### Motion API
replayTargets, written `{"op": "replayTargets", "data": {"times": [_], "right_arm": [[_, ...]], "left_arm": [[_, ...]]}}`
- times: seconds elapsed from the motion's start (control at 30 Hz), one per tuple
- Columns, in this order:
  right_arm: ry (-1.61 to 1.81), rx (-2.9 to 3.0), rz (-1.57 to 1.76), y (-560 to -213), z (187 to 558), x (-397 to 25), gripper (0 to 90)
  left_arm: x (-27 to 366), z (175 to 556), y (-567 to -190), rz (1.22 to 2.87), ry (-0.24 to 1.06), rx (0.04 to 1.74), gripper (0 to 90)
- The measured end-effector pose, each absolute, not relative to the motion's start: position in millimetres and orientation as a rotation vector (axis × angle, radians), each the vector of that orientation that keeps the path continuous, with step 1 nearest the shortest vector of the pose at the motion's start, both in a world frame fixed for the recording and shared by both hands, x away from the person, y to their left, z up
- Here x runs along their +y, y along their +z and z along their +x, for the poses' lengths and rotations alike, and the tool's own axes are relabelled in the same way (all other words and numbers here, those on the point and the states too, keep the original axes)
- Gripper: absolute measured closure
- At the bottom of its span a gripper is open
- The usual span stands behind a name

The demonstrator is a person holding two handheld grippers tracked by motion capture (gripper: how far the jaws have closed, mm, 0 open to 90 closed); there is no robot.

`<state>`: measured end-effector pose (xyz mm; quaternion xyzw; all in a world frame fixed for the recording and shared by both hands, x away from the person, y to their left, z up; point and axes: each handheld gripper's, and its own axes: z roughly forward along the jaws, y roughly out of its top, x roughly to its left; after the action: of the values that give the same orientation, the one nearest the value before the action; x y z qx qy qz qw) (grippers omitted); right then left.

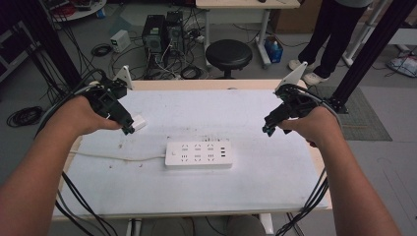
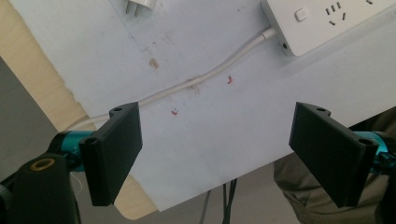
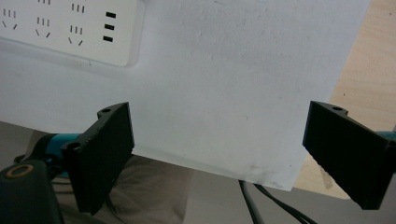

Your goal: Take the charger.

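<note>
The white plug adapter (image 1: 139,121) lay on the table (image 1: 275,172) just beside my left gripper (image 1: 129,130), near the left edge of the white sheet, its prongs peeking in at the top of the left gripper view (image 2: 138,6). The power strip (image 1: 198,154) sat mid-table, well apart from both of my hands, with its cable (image 1: 118,158) trailing off leftwards.

The risk, as I judged it, was a poor pinch: the adapter was small and smooth, so fingers closing off-centre could flick it across the sheet or off the near edge (it lay close to that side). Dragging the cable could also shift the strip.

My left gripper hovered low, tilted down toward the adapter, fingers (image 2: 114,158) spread wide and pinching nothing. My right gripper (image 1: 268,130) hung above the right part of the table, angled inward, its fingers (image 3: 100,154) likewise spread wide and empty. Both forearms reached in from the near side.
</note>
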<state>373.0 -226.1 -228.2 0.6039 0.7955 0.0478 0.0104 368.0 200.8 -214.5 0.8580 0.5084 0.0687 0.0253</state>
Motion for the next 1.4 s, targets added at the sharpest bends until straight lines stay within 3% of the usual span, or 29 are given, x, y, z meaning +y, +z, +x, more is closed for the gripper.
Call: {"op": "replayTargets", "data": {"times": [0.5, 0.9, 1.4], "right_arm": [[0.147, 2.512, 1.826, -230, 365, -220, 8.4], [0.145, 2.533, 1.802, -234, 358, -218, 8.3], [0.137, 2.563, 1.727, -237, 350, -212, 8.4]], "left_arm": [[200, 381, -229, 2.701, 0.247, 1.465, 17.4], [205, 415, -272, 2.704, 0.278, 1.403, 17.4], [218, 450, -326, 2.697, 0.210, 1.425, 17.4]]}}
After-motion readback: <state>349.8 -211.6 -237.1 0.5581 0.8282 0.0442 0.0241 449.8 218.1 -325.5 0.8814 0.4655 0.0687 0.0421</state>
